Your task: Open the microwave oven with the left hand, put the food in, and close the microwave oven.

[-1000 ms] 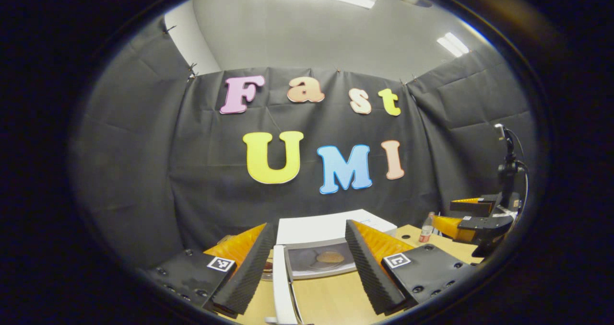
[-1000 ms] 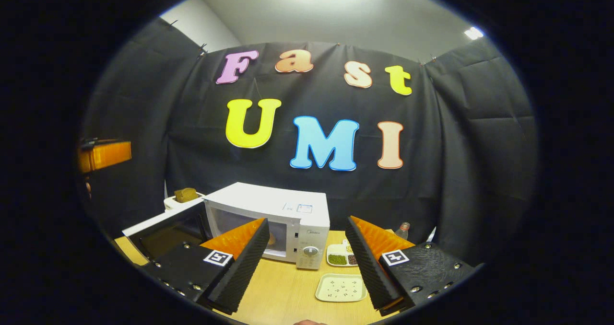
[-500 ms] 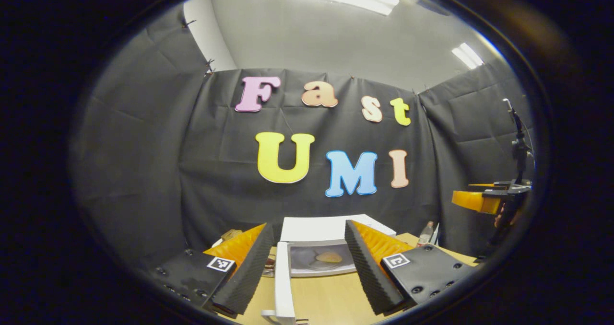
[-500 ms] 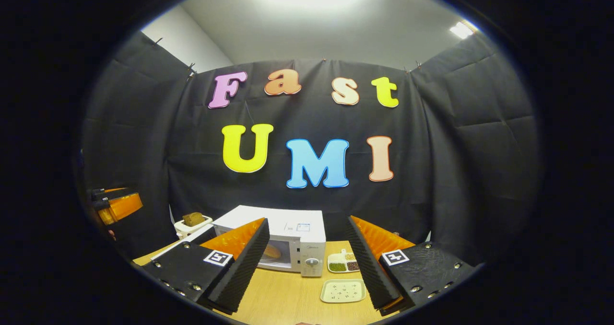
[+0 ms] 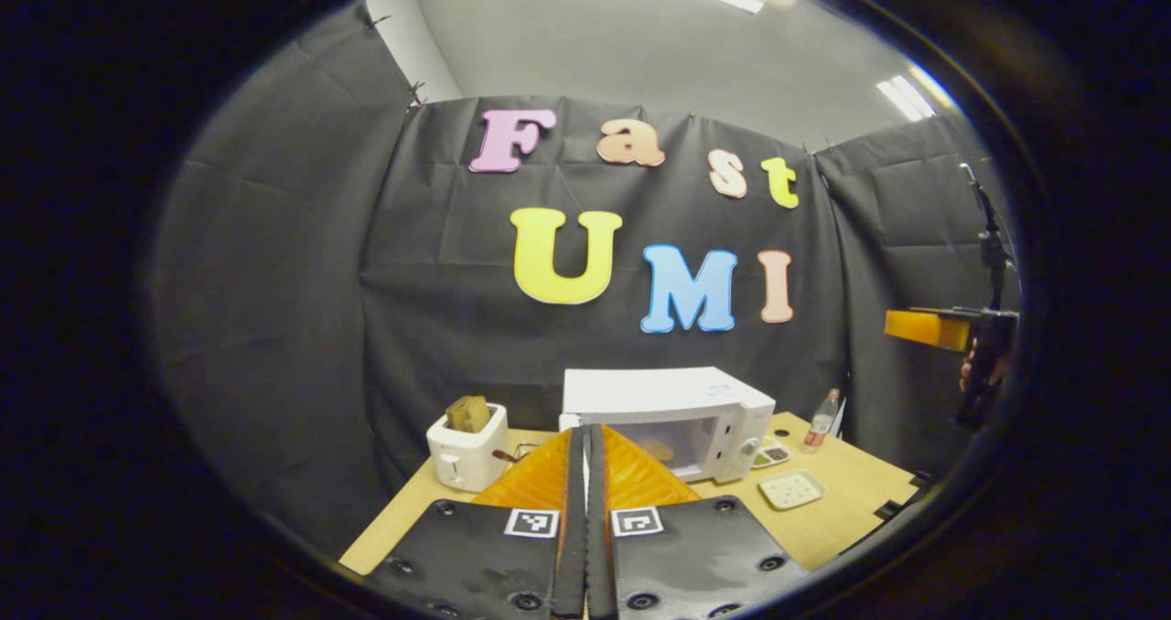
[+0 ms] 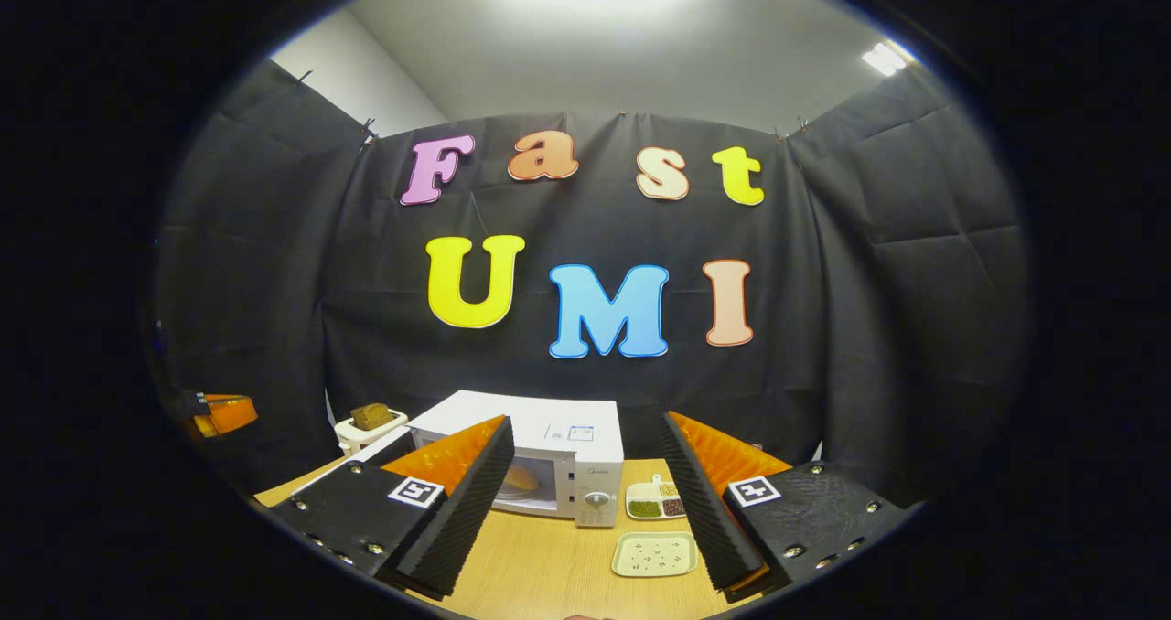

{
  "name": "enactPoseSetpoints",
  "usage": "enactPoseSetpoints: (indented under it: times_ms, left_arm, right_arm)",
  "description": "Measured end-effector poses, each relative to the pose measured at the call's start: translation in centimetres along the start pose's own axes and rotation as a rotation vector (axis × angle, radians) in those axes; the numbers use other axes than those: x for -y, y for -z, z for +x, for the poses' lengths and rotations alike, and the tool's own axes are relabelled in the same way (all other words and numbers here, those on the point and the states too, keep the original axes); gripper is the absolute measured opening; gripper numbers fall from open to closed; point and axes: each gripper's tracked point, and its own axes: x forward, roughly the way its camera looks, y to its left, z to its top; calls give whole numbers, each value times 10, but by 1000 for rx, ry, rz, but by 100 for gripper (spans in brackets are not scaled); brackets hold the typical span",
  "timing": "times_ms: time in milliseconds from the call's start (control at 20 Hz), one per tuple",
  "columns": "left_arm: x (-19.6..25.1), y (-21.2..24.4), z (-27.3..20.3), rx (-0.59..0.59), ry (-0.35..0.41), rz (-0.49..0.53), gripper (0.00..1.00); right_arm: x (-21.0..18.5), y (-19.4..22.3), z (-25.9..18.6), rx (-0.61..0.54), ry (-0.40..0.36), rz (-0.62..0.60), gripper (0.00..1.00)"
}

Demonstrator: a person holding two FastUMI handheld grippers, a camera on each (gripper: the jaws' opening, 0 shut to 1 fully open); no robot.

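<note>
The left gripper [image 5: 586, 474], jaws pressed together on nothing, is facing the microwave [image 5: 672, 419] sitting lengthwise along the worktop [image 5: 851, 510] with food [image 6: 520, 480] inside, beside the toaster [image 5: 468, 455], while the right gripper [image 6: 585, 501] is hanging wide apart, empty.

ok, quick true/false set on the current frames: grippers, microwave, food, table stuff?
1. The left gripper is shut with nothing between its fingers. True.
2. The right gripper is shut. False: its fingers stand wide apart.
3. Food sits inside the microwave. True.
4. The toaster is right of the microwave. False: it stands on its left.
5. A small tray lies on the table in front of the microwave. True.
</note>
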Motion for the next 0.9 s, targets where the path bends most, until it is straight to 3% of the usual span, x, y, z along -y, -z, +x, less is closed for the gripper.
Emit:
enactPoseSetpoints:
  times_ms: [300, 550, 900]
  left_arm:
    - [-32, 79, -7, -155, -19, -2, 6]
    - [-29, 131, -3, -258, 21, -25, 7]
    - [-2, 148, 1, -304, 84, -33, 7]
  right_arm:
    - [-6, 4, -4, -14, 8, 14, 97]
    - [-12, 0, -4, -14, 6, 8, 97]
    - [-3, -1, -5, -12, 17, 8, 97]
